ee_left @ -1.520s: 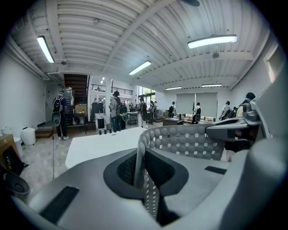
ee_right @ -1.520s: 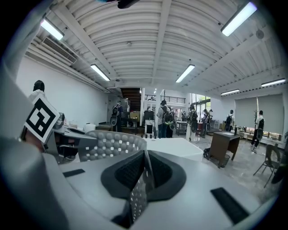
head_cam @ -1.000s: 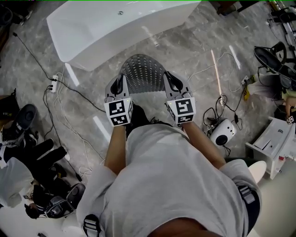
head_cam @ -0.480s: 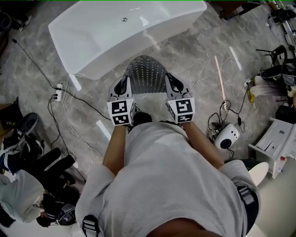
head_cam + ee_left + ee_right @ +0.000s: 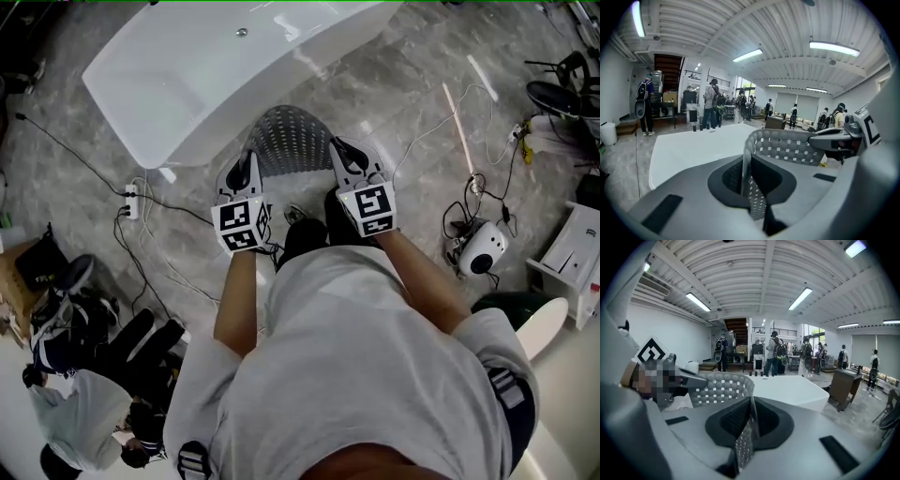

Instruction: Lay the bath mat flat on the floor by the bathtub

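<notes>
I hold the grey perforated bath mat by its near edge, left gripper and right gripper each with jaws pinched narrow on a corner. The mat arches away from me toward the white bathtub, its width running left to right over the floor.

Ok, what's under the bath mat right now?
Only grey marbled floor shows around the bath mat, next to the bathtub. The patch straight beneath the mat is covered, so I cannot tell what lies there.
</notes>
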The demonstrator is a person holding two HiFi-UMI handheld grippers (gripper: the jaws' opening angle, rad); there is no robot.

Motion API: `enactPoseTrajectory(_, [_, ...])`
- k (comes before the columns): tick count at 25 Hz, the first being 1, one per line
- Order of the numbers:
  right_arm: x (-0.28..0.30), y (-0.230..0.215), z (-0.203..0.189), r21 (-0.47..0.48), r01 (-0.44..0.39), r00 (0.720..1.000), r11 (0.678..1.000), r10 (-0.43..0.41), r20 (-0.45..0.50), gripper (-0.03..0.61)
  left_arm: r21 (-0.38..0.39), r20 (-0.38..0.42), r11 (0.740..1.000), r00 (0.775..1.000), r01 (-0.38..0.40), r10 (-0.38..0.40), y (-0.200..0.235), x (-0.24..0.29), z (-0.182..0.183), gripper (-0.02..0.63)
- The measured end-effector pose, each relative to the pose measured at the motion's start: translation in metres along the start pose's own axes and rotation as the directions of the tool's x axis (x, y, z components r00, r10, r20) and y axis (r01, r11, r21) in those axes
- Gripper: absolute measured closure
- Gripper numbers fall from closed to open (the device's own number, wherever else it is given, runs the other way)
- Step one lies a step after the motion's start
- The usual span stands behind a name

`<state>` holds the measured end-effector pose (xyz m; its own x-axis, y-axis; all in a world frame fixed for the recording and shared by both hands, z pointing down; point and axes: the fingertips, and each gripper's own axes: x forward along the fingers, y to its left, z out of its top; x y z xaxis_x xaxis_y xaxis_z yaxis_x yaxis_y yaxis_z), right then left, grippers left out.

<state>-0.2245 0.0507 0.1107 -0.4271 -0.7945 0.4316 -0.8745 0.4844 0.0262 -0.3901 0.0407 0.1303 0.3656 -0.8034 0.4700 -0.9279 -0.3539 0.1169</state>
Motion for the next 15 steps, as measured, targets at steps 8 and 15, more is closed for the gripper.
enactPoseTrajectory(8, [0.058, -0.002, -0.056, -0.049, -0.150, 0.984, 0.988, 0.144, -0.105, 0.555, 0.033, -0.099, 0.994, 0.989, -0.104, 0.107, 0.037, 0.055, -0.047, 0.591])
enactPoseTrajectory(15, [0.104, -0.008, -0.115, -0.164, -0.208, 0.968, 0.964, 0.179, -0.176, 0.555, 0.061, -0.179, 0.996, 0.981, -0.065, 0.075, 0.046, 0.128, -0.081, 0.591])
